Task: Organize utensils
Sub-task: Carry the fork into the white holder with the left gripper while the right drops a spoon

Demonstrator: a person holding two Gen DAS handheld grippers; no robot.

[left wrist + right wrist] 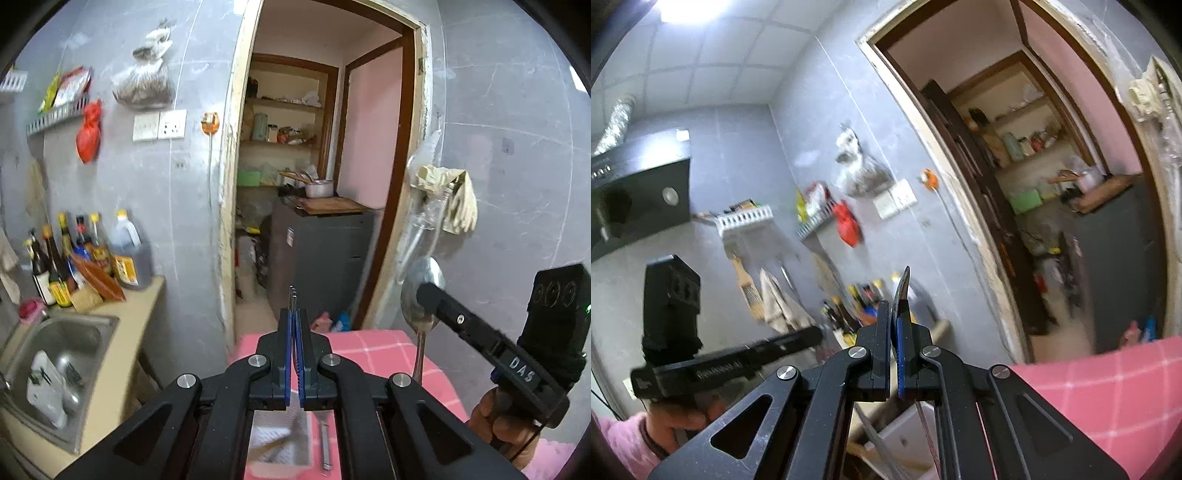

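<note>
My left gripper [294,314] is shut on a metal fork [293,295], whose thin tines stick up past the blue pads. Below the jaws a metal handle [325,443] shows over a white tray [280,439]. My right gripper [424,291] is at the right, held in a hand and shut on a large steel spoon [421,295] with its bowl up and its handle hanging down. In the right wrist view the right gripper [897,310] clamps the spoon [904,288] edge-on. The left gripper [812,334] is at the left, held by a hand in a pink sleeve.
A pink checked tablecloth [369,347] covers the table below both grippers. To the left is a counter with a steel sink [55,350] and several sauce bottles [74,258]. Ahead, an open doorway [317,184] leads to shelves and a grey cabinet [321,258]. Gloves [454,199] hang on the wall.
</note>
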